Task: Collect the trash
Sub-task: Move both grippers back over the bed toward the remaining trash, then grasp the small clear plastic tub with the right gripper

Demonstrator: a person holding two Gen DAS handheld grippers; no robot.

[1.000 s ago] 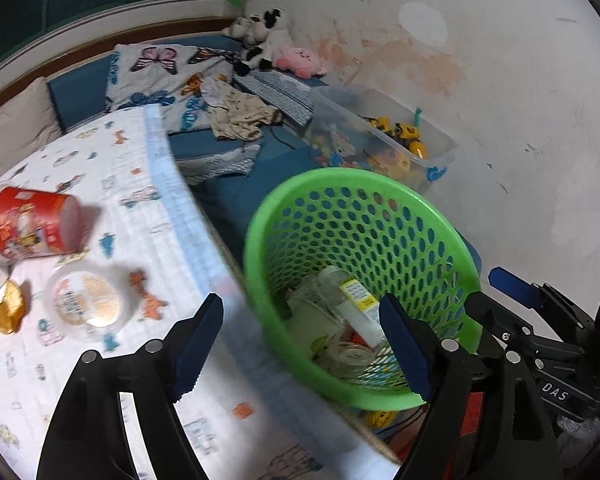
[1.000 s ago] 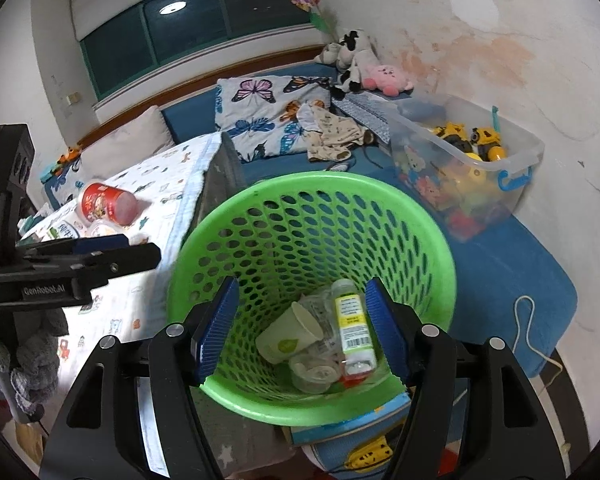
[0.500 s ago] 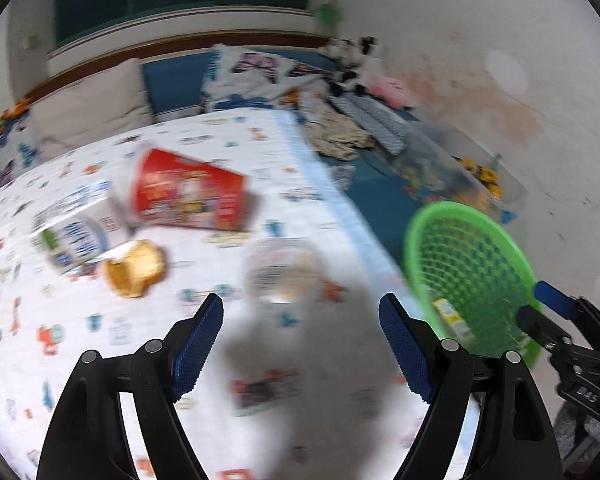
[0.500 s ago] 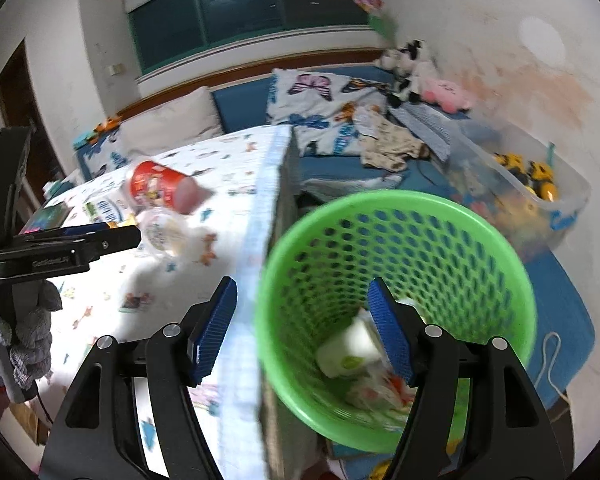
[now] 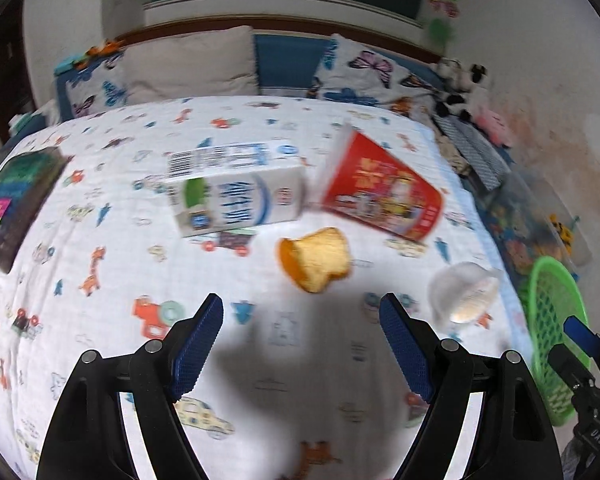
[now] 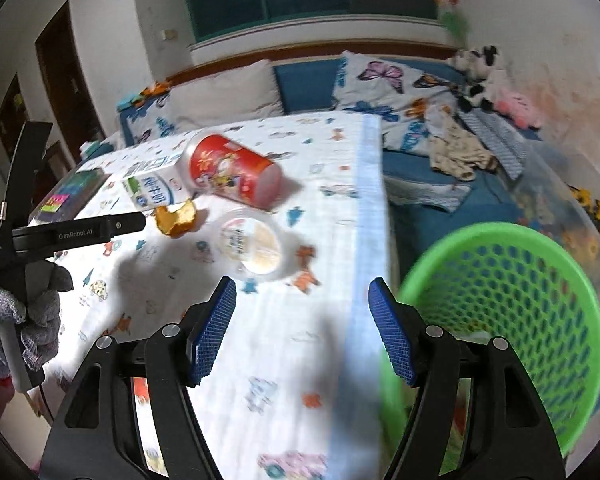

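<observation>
On the cartoon-print tablecloth (image 5: 100, 248) lie a white milk carton (image 5: 236, 196), a red noodle cup (image 5: 380, 196) on its side, an orange peel (image 5: 314, 260) and a clear plastic cup (image 5: 462, 292). My left gripper (image 5: 300, 344) is open and empty, above the cloth just short of the peel. My right gripper (image 6: 302, 328) is open and empty, over the table edge near the clear plastic cup (image 6: 252, 244). The green basket (image 6: 512, 304) stands to the right, beside the table. The carton (image 6: 152, 188), red cup (image 6: 232, 172) and peel (image 6: 176, 218) also show in the right wrist view.
A dark book (image 5: 16, 196) lies at the table's left. Behind is a blue couch with pillows (image 5: 192, 64), butterfly cushions (image 6: 388, 84), clothes (image 6: 456, 152) and plush toys (image 6: 476, 76). A clear toy bin (image 6: 572, 200) sits by the wall.
Both grippers have swung left, away from the green basket and over the table. The trash on the cloth has come into the centre of both views. Both stay open and empty.
</observation>
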